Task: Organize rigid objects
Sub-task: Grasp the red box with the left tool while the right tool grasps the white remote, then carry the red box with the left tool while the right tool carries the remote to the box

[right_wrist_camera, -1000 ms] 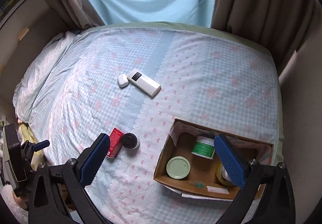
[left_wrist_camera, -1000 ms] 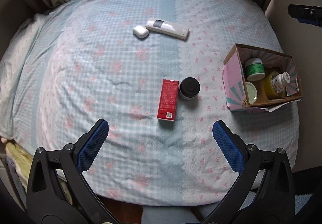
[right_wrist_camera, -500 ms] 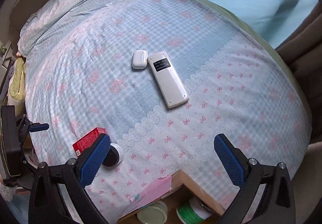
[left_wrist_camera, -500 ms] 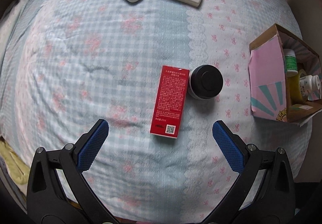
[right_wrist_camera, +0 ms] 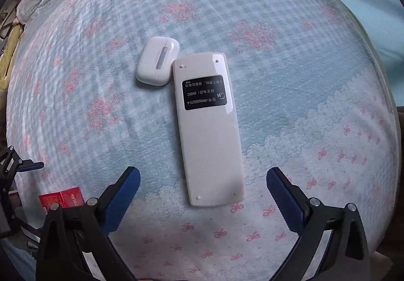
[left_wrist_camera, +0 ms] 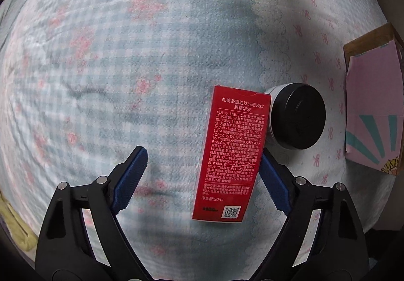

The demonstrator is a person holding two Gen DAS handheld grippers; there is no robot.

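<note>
The left gripper [left_wrist_camera: 203, 175] points straight down at the bed, its blue ribbed fingers [left_wrist_camera: 130, 177] closing around the lower half of the red carton [left_wrist_camera: 231, 154]: the right finger sits at the carton's edge, the left one stands clear, so nothing is pinched yet. The carton lies flat, a slim printed cardboard box, probably light and easily crushed, so its long sides are the place to grip, gently. Touching the carton's upper right corner is a round jar with a black lid [left_wrist_camera: 296, 117], and right of that the pink cardboard box [left_wrist_camera: 371, 114]. The right gripper [right_wrist_camera: 203, 190] straddles the near end of the white remote control [right_wrist_camera: 209, 127], fingers spread but closing, apart from it. Its plastic shell looks hard, glossy and slippery. A smooth white earbud case [right_wrist_camera: 156, 61] touches the remote's far corner.
</note>
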